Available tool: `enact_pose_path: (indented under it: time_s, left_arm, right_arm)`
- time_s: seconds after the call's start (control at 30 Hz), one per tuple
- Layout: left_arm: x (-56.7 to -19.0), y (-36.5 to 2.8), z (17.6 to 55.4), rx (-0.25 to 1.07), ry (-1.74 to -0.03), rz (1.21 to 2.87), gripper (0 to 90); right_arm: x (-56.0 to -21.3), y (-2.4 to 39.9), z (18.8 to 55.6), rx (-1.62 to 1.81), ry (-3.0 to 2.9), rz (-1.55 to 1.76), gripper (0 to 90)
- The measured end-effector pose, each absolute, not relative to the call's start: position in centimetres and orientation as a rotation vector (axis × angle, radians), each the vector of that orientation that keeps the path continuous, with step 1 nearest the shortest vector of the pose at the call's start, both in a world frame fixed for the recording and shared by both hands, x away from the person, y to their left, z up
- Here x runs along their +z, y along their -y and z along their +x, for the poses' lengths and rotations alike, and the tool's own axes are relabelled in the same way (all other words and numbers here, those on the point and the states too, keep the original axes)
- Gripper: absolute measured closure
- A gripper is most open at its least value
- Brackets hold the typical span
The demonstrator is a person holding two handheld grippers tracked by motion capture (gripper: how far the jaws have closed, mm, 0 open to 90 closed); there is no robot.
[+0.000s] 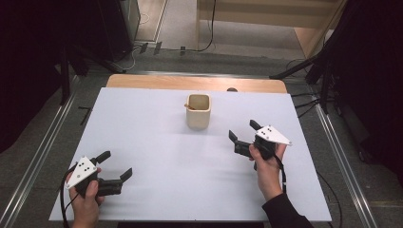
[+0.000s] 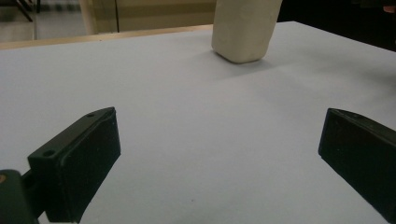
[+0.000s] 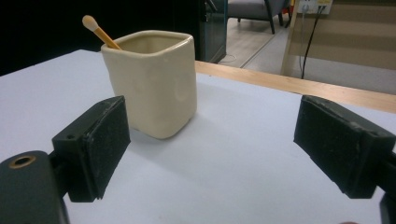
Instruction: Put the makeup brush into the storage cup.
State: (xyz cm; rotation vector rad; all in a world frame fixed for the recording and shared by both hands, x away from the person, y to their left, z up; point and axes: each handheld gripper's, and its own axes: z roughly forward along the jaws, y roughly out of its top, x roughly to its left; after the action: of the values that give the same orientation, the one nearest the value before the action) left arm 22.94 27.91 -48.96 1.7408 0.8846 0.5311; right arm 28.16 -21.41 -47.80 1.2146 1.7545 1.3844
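A cream square cup (image 1: 198,111) stands upright on the white table top (image 1: 157,142), a little behind the middle. A thin wooden stick with a rounded tip (image 3: 95,29) leans out of the cup's left corner (image 1: 189,106). My right gripper (image 1: 243,130) hovers to the right of the cup, open, with nothing between its jaws; in the right gripper view the cup (image 3: 154,81) sits ahead, left of centre. At the front left, my left gripper (image 1: 115,164) rests open and empty, with the cup (image 2: 243,28) far ahead.
The white sheet covers a wooden table whose bare far edge (image 1: 195,83) shows behind the cup. Metal rails (image 1: 45,137) run along both sides on the grey floor. Dark stands and cables (image 1: 313,71) crowd the far corners.
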Motion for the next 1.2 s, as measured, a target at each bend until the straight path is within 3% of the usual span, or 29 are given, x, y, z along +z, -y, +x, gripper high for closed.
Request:
enact_pose_path:
  time_s: [0.57, 0.9, 1.2]
  left_arm:
    - [-49.0, -27.8, 23.0, 0.531, -0.884, 1.744, 0.0]
    - [-48.9, -27.8, 22.9, 0.533, -0.878, 1.747, 0.0]
    - [-48.9, -27.5, 22.9, 0.534, -0.874, 1.752, 0.0]
  right_arm:
    - [-49.0, 23.5, 25.0, 1.353, -1.773, 1.207, 7.9]
    - [-49.5, 24.4, 23.6, 1.334, -1.802, 1.205, 0.0]
    - [-49.6, 26.1, 21.7, 1.322, -1.783, 1.230, 0.0]
